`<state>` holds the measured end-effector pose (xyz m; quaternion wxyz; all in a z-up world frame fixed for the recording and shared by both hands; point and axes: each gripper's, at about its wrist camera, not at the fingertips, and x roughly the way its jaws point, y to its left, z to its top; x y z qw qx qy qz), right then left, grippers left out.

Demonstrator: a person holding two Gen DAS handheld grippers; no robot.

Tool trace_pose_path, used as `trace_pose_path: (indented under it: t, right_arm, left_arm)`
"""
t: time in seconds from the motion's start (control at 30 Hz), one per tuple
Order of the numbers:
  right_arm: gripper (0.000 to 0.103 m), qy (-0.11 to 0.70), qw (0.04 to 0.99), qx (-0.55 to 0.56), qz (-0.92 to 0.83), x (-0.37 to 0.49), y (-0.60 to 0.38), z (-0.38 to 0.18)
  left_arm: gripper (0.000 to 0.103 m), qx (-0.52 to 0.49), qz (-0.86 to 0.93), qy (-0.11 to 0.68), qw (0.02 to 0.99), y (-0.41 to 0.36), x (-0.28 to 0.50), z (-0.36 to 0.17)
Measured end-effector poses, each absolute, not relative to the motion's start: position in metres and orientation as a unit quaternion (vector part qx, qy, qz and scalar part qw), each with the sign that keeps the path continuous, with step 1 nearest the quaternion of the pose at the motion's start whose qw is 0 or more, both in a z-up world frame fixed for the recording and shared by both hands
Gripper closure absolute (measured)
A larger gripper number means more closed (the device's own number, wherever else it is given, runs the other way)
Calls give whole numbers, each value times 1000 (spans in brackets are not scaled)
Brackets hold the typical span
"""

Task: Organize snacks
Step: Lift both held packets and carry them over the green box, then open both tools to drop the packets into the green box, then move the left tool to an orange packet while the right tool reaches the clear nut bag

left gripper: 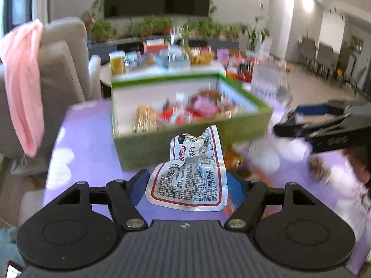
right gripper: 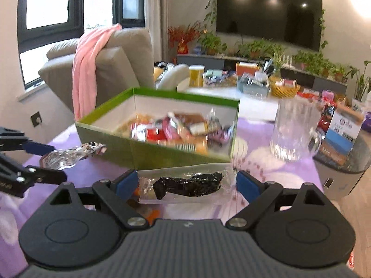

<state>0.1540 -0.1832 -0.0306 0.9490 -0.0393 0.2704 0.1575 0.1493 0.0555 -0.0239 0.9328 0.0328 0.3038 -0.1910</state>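
A green box (left gripper: 185, 143) with a white inside holds several snack packets; it also shows in the right wrist view (right gripper: 143, 150). My left gripper (left gripper: 187, 183) is shut on a silver and red-edged snack packet (left gripper: 192, 176), held just in front of the box; the packet shows in the right wrist view (right gripper: 71, 155) at the left. My right gripper (right gripper: 185, 185) is shut on a clear packet with a dark snack (right gripper: 187, 186), held low before the box. The right gripper also shows in the left wrist view (left gripper: 289, 127), beside the box.
The box stands on a purple cloth (right gripper: 255, 159). A glass mug (right gripper: 292, 129) stands to the right of the box. Loose snacks (left gripper: 317, 166) lie on the cloth. A grey sofa with a pink cloth (right gripper: 90, 69) is at the left. A cluttered table (right gripper: 243, 85) lies behind.
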Motion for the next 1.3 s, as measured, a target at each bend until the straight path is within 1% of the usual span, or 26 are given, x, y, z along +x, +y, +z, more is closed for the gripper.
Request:
trace_pose_path:
  t: [0.17, 0.37, 0.77, 0.83, 1.03, 1.13, 1.3]
  right_arm:
    - [11, 251, 958, -24, 135, 170, -169, -9]
    - [11, 239, 962, -3, 135, 190, -163, 6]
    - [10, 255, 957, 46, 129, 244, -169, 1]
    - [9, 261, 956, 48, 128, 251, -166, -3]
    - [9, 269, 954, 34, 125, 259, -155, -18]
    - [9, 260, 958, 20, 117, 254, -154, -22]
    - [9, 258, 959, 29, 115, 249, -159, -18]
  left_arm:
    - [35, 32, -159, 237, 958, 53, 156, 13]
    - [35, 19, -138, 225, 964, 53, 198, 29]
    - [34, 32, -134, 246, 959, 39, 263, 2]
    - [34, 33, -135, 250, 958, 38, 269, -4]
    - [34, 32, -139, 261, 955, 40, 275, -19]
    - [34, 37, -140, 264, 953, 40, 276, -20]
    - [34, 39, -139, 258, 955, 42, 264, -13]
